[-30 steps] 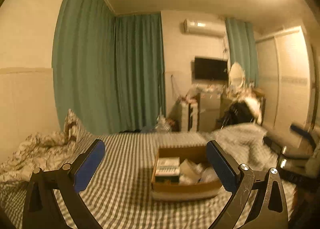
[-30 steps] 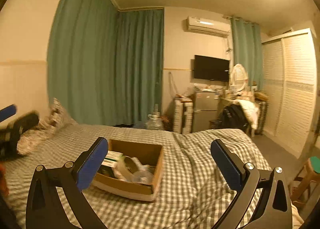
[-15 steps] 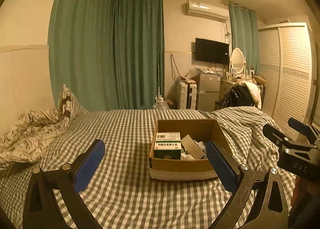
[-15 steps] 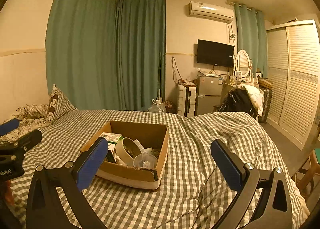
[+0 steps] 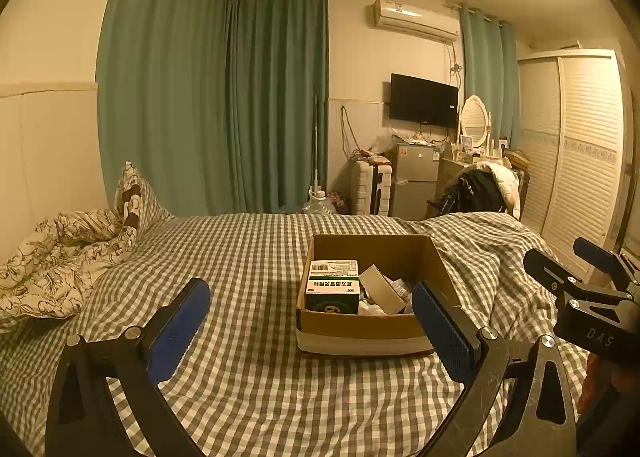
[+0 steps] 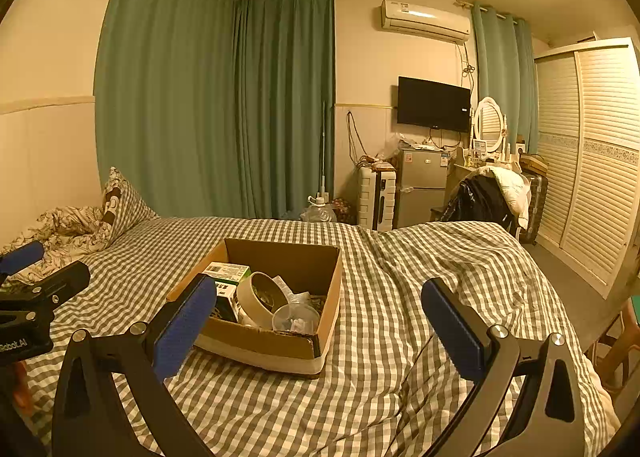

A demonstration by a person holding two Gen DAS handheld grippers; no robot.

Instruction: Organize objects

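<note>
The box (image 5: 362,297) sits on the checked bed (image 5: 248,257), near the middle and a little to the right in the left view, and I judge the soft bedding to be the main hazard: if I press down on a rim or drag something over the near wall, the box could tip or slide on the loose cover, which is rumpled just to its right. Inside, things are crowded. The green carton (image 5: 333,285) stands against the left wall, a tape roll (image 6: 262,299) leans beside it, and a clear cup (image 6: 296,317) lies at the near right with what look like crumpled wrappers around it; I cannot tell what else lies underneath. A finger coming in for one item could easily knock its neighbour, and the cup looks light enough to skate away or crush under a hard squeeze. The two tools are also near each other, so reaching into the box with both at once risks a clash over it. The left gripper (image 5: 310,331) has its jaws spread wide, with nothing between the blue pads (image 5: 180,323) and nothing touched; it hangs short of the box's near wall. The right gripper (image 6: 320,331) is likewise wide open and empty, held above the bed on the near side of the box, clear of the cardboard.
</note>
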